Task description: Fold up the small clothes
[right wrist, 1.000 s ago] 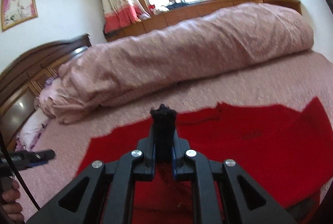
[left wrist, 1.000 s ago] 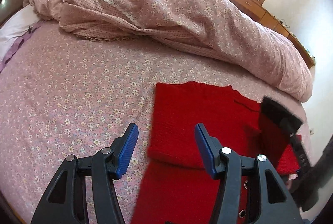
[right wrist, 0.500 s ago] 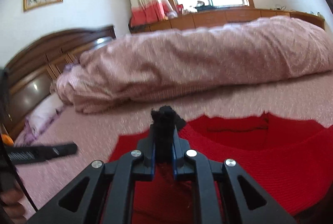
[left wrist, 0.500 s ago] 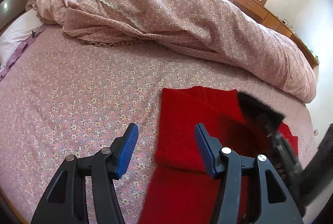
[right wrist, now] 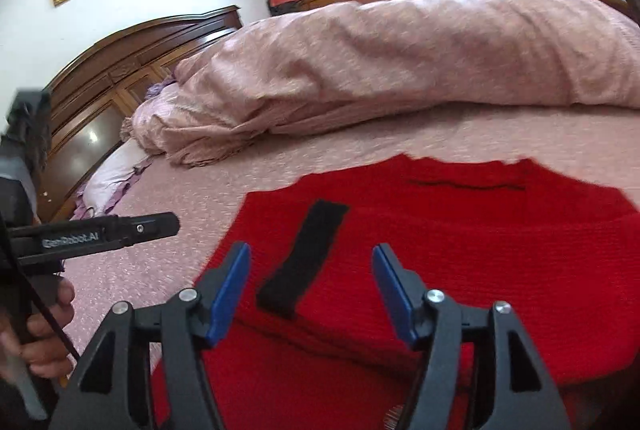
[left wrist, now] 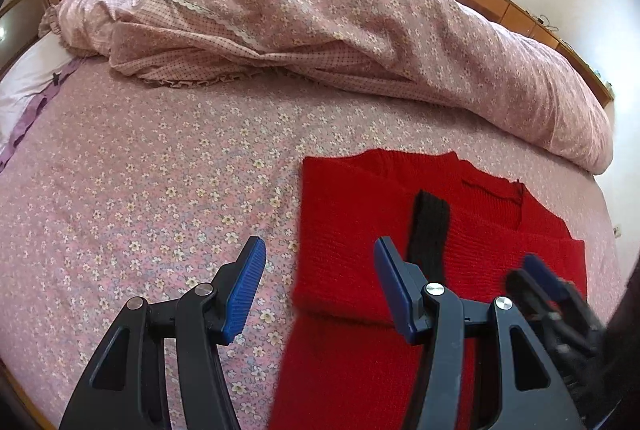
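Red sweater [right wrist: 460, 270] lies folded on bed [left wrist: 140, 190], lower right of frame, black sock [right wrist: 304, 254] laid on top. Right gripper [right wrist: 312, 294] fingers opening, sock between, untouched. Left gripper [left wrist: 320, 286] half-open, empty. Sock should be re-gripped at one end and folded over squarely.

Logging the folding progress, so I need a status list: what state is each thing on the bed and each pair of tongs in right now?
Red sweater: folded, flat on the bedsheet.
Black cuff: lying flat on top of the sweater, not gripped.
Right tongs: opening, pads clear of the cuff.
Left tongs: open, nothing between them.
Quilt: bunched along the far side of the bed.
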Tool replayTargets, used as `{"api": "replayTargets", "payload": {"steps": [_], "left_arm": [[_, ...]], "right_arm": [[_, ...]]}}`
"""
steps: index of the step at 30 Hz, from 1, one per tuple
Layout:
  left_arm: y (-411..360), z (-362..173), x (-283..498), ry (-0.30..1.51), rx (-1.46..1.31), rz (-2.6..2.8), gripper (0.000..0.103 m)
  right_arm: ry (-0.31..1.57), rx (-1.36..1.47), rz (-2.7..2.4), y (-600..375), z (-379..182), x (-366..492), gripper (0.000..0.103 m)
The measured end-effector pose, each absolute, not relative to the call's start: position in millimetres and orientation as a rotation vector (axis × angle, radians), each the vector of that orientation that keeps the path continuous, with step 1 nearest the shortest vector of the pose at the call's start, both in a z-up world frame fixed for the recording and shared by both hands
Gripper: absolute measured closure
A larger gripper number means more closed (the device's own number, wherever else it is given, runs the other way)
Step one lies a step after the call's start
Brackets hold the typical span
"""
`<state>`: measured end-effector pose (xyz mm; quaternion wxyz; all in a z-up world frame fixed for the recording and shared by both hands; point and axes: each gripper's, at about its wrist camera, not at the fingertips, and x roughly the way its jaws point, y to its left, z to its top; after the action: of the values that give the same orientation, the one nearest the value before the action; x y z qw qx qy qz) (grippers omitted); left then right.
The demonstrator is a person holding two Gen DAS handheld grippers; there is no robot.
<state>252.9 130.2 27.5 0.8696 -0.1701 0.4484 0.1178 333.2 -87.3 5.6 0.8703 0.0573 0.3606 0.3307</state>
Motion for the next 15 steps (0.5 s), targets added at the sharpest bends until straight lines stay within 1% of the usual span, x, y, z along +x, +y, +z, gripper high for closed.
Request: {"api": "replayTargets", "payload": {"steps": [6,10,11,12,13,14,15], "left_arm": [[114,10,264,0.994,-0.379,0.126,0.052],[103,-6,275,1.012,-0.447,0.017,0.052],[101,-10,277,1.020,-0.453,0.011,0.052],[99,-14,279,1.028,-0.457,0.006,0.052],[95,-21,283,1.037,-0.459,0.000,0.052],[93,-24,285,1.040,-0.456,0.002,0.052],[90,-29,287,1.032,-0.453,0.009,0.052]], "right_arm": [[0.780,0.084,0.573,-167,19,320,0.036],[0.758,0.097,0.421,-243,27,316,0.036],[0.750,0.117,0.376,-267,26,318,0.037],[0.752,0.135,0.347,-285,23,319,0.041],[0.760,0.172,0.324,-308,19,321,0.060],[0.778,0.209,0.320,-322,13,324,0.085],[0.806,0.248,0.319,-333,8,328,0.092]]}}
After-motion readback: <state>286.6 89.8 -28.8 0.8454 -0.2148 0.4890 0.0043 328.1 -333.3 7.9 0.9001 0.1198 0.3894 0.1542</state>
